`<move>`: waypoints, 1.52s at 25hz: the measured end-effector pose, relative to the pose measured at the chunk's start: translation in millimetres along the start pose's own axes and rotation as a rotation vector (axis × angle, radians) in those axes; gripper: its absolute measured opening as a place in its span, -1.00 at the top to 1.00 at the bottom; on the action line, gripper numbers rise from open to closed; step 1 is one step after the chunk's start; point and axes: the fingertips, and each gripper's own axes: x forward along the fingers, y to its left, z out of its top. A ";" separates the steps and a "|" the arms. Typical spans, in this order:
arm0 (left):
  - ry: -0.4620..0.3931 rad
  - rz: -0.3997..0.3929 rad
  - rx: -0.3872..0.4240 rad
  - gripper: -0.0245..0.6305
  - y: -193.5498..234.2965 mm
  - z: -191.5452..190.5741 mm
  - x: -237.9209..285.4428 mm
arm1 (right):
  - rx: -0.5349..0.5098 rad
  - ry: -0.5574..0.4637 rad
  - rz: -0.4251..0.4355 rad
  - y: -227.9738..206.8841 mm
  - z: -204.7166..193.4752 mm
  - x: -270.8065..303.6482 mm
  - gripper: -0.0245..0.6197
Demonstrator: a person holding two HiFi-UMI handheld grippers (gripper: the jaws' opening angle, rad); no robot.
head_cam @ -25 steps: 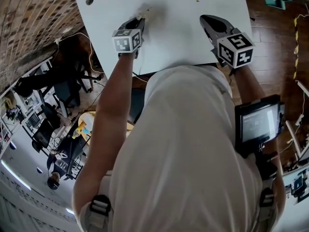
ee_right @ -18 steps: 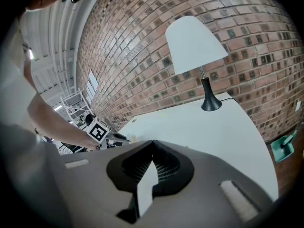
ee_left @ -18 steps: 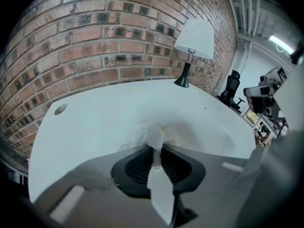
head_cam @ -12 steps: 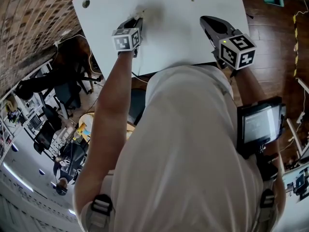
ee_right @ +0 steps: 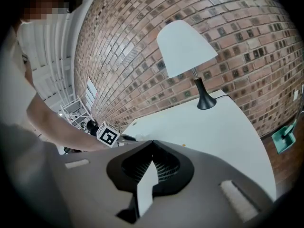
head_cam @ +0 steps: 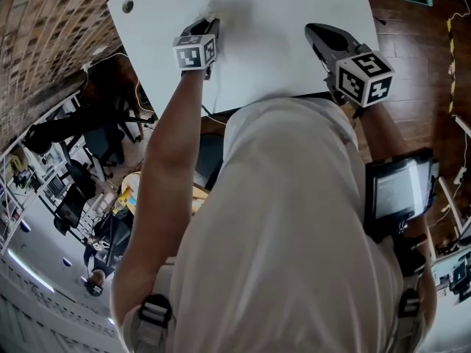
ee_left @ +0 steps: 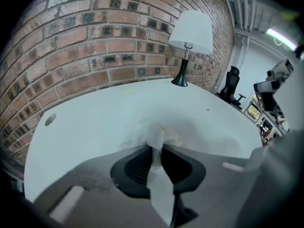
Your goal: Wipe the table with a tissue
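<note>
Two tools: left tool [ee_left: 156, 145], jaws just easing apart, pinches tissue [ee_left: 151, 131] on table [ee_left: 90, 118]; right tool [ee_right: 152, 143] closed, empty.

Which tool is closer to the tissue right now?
Left. The left tool pinches the tissue on the table, jaws just easing open; the right tool hangs shut and empty, well off to its right.
</note>
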 end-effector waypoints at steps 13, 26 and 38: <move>0.032 -0.091 0.106 0.72 -43.2 39.2 27.4 | 0.004 0.016 -0.015 -6.6 -4.7 -8.8 0.90; 0.188 -0.379 0.299 0.73 -122.4 -0.1 7.9 | -0.022 0.027 0.002 -8.5 1.7 -1.6 0.90; -0.002 -0.446 0.130 0.72 -166.0 -18.0 -29.4 | -0.007 0.016 -0.096 -27.4 2.0 -0.3 0.90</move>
